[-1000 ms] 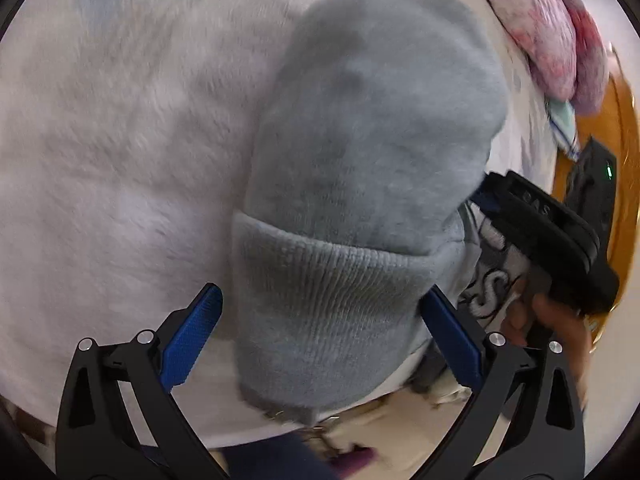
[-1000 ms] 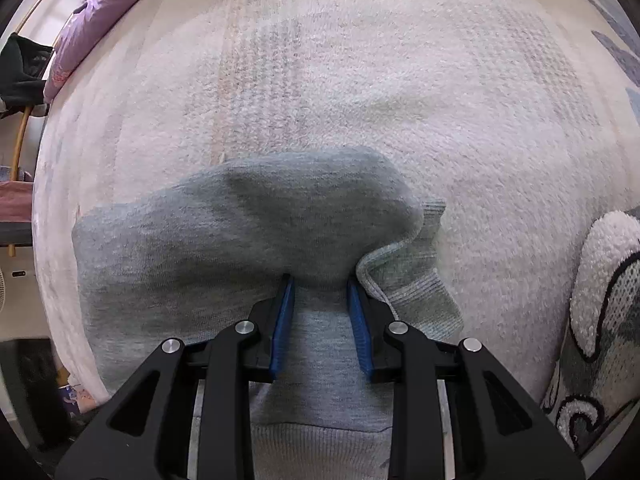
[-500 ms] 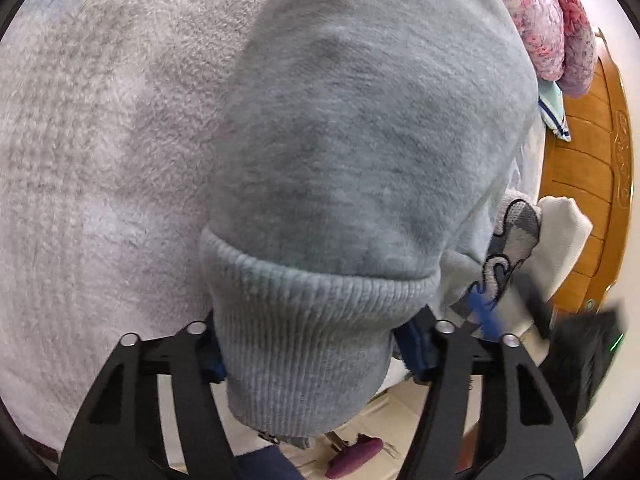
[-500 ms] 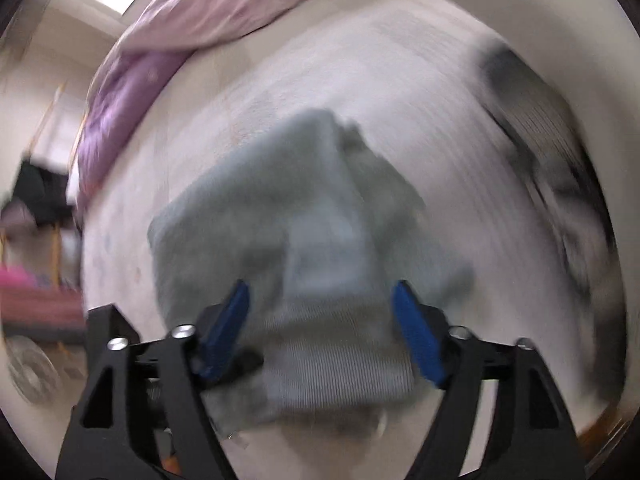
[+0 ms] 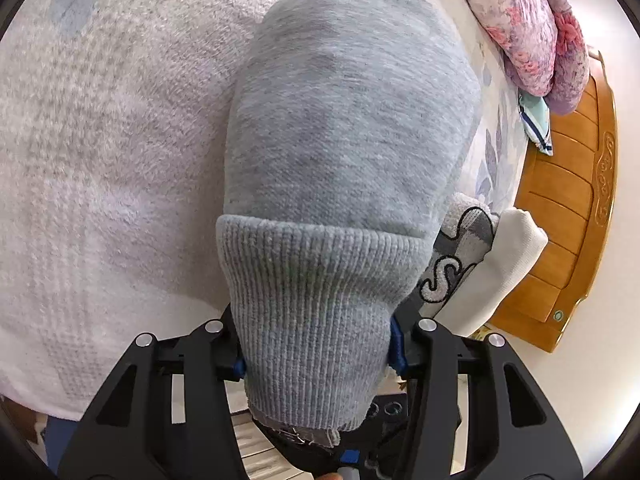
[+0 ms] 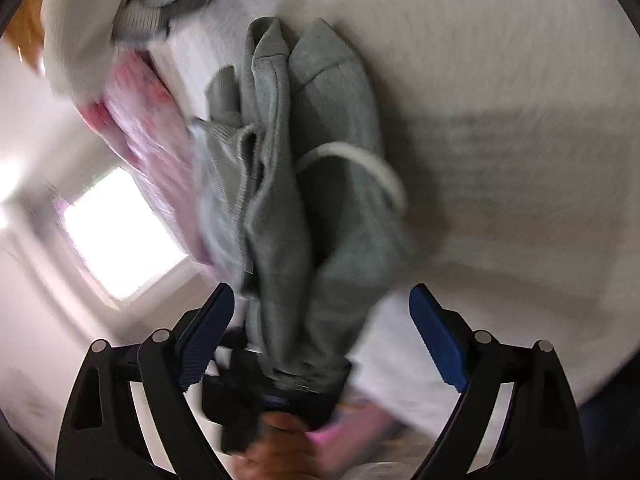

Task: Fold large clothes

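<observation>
Grey sweatshirt point(image 5: 344, 128) folded into compact bundle near bed's point(image 5: 104, 128) foot edge, ribbed hem clamped in left tool point(image 5: 316, 356). Right tool point(image 6: 320, 336) spread wide, empty. Judged: folding nearly done; placing beside folded white garment point(image 5: 496, 264) remains.

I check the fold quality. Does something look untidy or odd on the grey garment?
Yes. In the right wrist view the grey garment hangs bunched in loose folds, and a white drawstring loops out over it.
</observation>
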Available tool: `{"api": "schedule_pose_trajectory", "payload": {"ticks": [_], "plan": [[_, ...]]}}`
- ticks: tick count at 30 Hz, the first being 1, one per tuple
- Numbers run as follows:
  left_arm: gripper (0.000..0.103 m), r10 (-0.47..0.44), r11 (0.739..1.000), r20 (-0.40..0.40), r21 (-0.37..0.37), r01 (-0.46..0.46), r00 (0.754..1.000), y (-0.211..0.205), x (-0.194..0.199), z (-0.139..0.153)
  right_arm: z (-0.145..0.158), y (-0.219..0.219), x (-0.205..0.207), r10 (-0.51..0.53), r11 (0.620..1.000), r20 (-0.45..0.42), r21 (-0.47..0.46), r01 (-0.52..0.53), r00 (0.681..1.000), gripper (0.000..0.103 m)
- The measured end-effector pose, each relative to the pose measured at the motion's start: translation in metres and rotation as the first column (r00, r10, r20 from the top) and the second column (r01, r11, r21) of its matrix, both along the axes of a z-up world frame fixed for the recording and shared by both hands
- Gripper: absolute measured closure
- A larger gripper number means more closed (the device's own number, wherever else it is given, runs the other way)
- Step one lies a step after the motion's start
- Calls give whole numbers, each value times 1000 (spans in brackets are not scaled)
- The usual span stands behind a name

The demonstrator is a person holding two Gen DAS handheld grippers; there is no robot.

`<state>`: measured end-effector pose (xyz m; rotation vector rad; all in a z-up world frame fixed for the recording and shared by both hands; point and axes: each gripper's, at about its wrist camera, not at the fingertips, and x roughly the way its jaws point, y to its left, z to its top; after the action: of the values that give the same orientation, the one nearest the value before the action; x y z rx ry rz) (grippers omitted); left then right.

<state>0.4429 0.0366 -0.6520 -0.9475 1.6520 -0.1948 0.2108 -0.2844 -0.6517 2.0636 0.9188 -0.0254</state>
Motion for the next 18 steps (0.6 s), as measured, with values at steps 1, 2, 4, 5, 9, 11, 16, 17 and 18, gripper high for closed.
{"api": "schedule_pose_trajectory", "payload": {"ticks": [1, 2, 4, 5, 9, 11, 16, 17, 18], "plan": [[54, 3, 1000, -4, -1, -3, 1000, -11, 2, 0, -3, 1, 2, -10, 1000, 6, 8, 10, 1000, 15], [54, 4, 1000, -8, -3, -4, 1000, -10, 1, 0, -8, 4, 3, -10, 1000, -12, 0, 10, 1000, 14], [54, 5, 1000, -11, -6, -5, 1000, -22, 3, -1, -14, 6, 9, -27, 1000, -25, 7, 27, 999, 11], [54, 7, 1000, -13, -7, -7, 1000, -30, 8, -2, -15, 7, 12, -28, 1000, -33, 6, 28, 999, 11], [54, 41, 998, -43, -37, -43, 998, -31, 11, -4, -11, 15, 17, -23, 1000, -70, -4, 23, 997, 9], [54, 52, 997, -52, -51, -55, 997, -36, 13, -2, -5, 16, 13, -30, 999, -71, 17, 32, 997, 9], [54, 51, 997, -59, -53, -54, 997, -35, 15, 2, 2, 22, 18, -55, 997, -35, 50, 57, 998, 9], [54, 54, 997, -61, -54, -57, 997, -36, 15, 2, 0, 20, 24, -56, 998, -22, 34, 57, 998, 9], [54, 58, 996, -64, -59, -62, 996, -37, 15, 2, -1, 19, 28, -51, 999, -14, 18, 51, 999, 9]]}}
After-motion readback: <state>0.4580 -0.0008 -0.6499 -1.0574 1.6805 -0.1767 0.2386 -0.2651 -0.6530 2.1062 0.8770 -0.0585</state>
